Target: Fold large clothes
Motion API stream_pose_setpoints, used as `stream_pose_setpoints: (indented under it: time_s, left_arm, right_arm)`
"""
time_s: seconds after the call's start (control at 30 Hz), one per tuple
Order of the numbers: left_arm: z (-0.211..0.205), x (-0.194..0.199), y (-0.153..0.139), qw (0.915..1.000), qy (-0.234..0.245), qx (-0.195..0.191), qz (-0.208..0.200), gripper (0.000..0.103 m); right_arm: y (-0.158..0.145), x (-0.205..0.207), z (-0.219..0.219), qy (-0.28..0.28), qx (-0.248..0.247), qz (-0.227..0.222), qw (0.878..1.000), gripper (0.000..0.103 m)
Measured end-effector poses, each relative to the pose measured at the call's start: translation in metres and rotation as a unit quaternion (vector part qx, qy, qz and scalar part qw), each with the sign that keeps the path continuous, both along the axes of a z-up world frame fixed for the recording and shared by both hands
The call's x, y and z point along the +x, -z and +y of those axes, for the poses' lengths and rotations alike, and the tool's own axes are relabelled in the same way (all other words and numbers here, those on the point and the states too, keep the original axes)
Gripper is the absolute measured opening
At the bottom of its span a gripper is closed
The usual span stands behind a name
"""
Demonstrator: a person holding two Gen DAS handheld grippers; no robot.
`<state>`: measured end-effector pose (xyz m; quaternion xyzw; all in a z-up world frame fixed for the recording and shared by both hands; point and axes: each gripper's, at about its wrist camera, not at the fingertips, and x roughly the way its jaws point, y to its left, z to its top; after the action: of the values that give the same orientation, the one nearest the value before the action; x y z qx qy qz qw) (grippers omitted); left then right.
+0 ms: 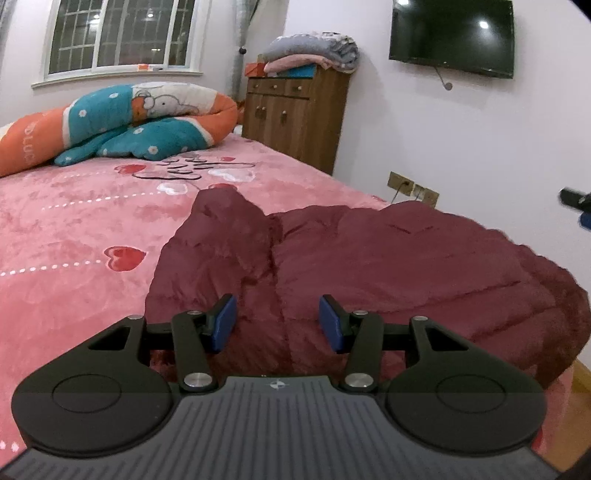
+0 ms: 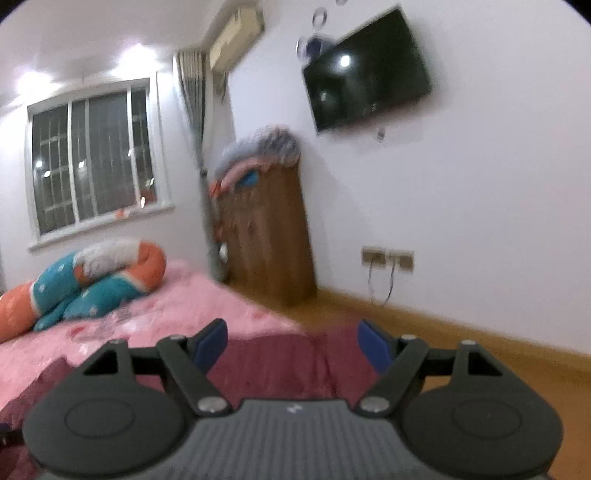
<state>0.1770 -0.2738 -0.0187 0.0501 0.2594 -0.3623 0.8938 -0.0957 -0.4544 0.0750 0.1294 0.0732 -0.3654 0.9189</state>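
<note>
Quilt: rolled orange, teal and white cartoon-print quilt [image 1: 122, 118] at far left of the bed, under the barred window [image 1: 122, 33].
Bed: covered in a pink plush blanket with red hearts [image 1: 74, 221].
Coat: dark red quilted puffy coat [image 1: 369, 258] lies spread on the near right part of the bed, reaching its right edge.
Left gripper [image 1: 277, 323]: jaws partly open, blue pads clear of the fabric, nothing gripped; hovers just above the coat's near edge.
Right gripper [image 2: 293, 347]: jaws wide apart, empty; coat [image 2: 266, 365] below and between them, not pinched. View blurred.
Cabinet: brown wooden cabinet [image 1: 295, 114] against the wall, folded blankets on top.
Television: black wall-mounted screen [image 1: 452, 37], far right.
</note>
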Motion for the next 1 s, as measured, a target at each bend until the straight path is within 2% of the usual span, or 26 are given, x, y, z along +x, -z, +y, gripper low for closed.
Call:
stream_pose_setpoints:
  time_s: [0.07, 0.13, 0.33, 0.4, 0.5, 0.7, 1.0]
  left_arm:
    - [-0.002, 0.004, 0.004, 1.0000, -0.006, 0.004, 0.002, 0.058]
    - [-0.003, 0.007, 0.007, 0.9999, -0.014, 0.005, 0.004, 0.058]
    - [-0.009, 0.013, 0.015, 0.9995, -0.023, 0.021, 0.005, 0.062]
    - [-0.011, 0.014, 0.018, 0.9993, -0.025, 0.026, 0.005, 0.063]
    - [-0.014, 0.020, 0.025, 0.9991, -0.029, 0.030, 0.007, 0.064]
    - [-0.021, 0.030, 0.036, 0.9987, -0.036, 0.034, 0.012, 0.067]
    - [-0.030, 0.037, 0.043, 0.9984, -0.040, 0.039, 0.006, 0.067]
  right_arm:
    - [-0.003, 0.001, 0.000, -0.012, -0.010, -0.001, 1.000, 0.080]
    - [0.000, 0.012, -0.003, -0.037, 0.001, 0.010, 0.999, 0.082]
    - [0.034, 0.062, -0.014, -0.088, 0.053, 0.067, 0.992, 0.081]
    - [0.048, 0.079, -0.017, -0.102, 0.071, 0.089, 0.988, 0.077]
    - [0.066, 0.096, -0.012, -0.103, 0.069, 0.126, 0.984, 0.078]
    - [0.083, 0.111, -0.007, -0.097, 0.050, 0.160, 0.981, 0.080]
    - [0.100, 0.122, -0.011, -0.095, 0.053, 0.170, 0.979, 0.083]
